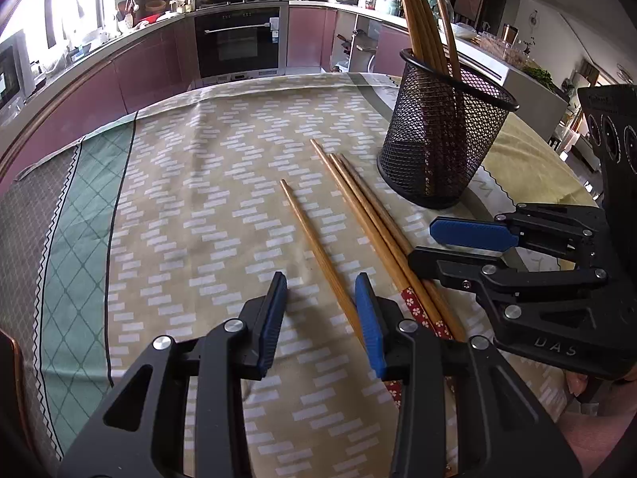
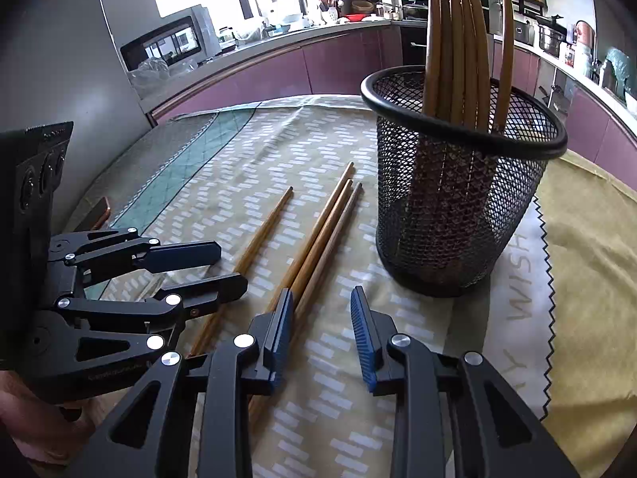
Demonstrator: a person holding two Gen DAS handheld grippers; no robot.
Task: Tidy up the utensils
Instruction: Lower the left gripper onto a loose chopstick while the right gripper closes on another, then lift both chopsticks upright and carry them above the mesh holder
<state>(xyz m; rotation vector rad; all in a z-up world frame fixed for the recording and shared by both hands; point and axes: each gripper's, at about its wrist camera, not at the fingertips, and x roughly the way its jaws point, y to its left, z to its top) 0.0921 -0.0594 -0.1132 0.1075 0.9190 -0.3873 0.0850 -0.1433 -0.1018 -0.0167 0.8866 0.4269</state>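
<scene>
A black mesh holder stands on the table with several wooden chopsticks upright in it. Left of it lie a single chopstick and a bundle of three with red flowered ends. My left gripper is open around the single chopstick, which runs close to the right pad. My right gripper is open over the bundle; the sticks pass by its left finger.
A patterned tablecloth covers the table, whose far edge meets purple kitchen cabinets and an oven. A person's hand holds the left gripper. A small copper-edged object lies at the cloth's left side.
</scene>
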